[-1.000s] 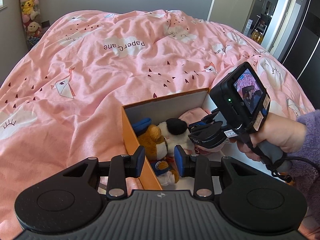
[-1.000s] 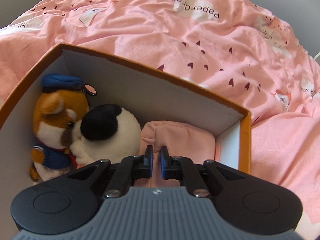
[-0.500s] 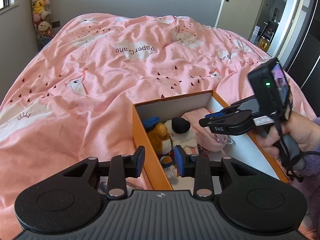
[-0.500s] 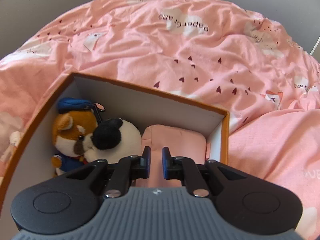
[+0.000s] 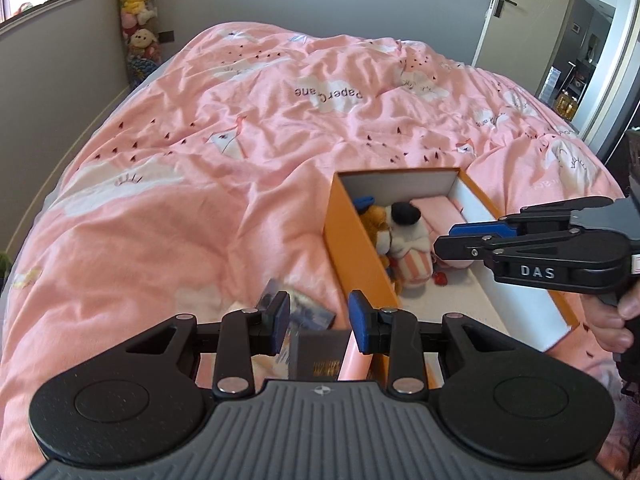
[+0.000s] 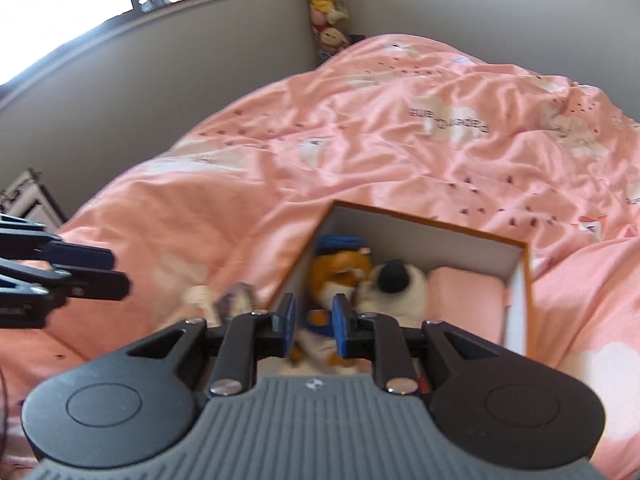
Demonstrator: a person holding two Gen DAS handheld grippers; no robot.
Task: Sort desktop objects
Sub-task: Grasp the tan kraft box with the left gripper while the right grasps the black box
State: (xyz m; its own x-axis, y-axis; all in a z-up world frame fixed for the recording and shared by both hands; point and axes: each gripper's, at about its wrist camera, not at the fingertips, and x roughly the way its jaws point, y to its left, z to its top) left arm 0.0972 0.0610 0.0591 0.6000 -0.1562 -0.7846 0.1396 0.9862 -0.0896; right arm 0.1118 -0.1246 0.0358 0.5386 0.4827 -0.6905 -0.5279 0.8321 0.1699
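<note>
Orange box (image 5: pixel 352 236) sits right of centre in the left wrist view, on the pink duvet (image 5: pixel 200 152). At its far end lie an orange plush (image 5: pixel 376 220), a white plush with a black cap (image 5: pixel 408 228) and a pink pouch (image 5: pixel 436 208). Cards (image 5: pixel 308 312) lie on the duvet just left of the box. Left gripper (image 5: pixel 319 320): jaws apart, holding nothing, low centre. Right gripper (image 6: pixel 314 322): jaws apart, holding nothing, above the box interior.
</note>
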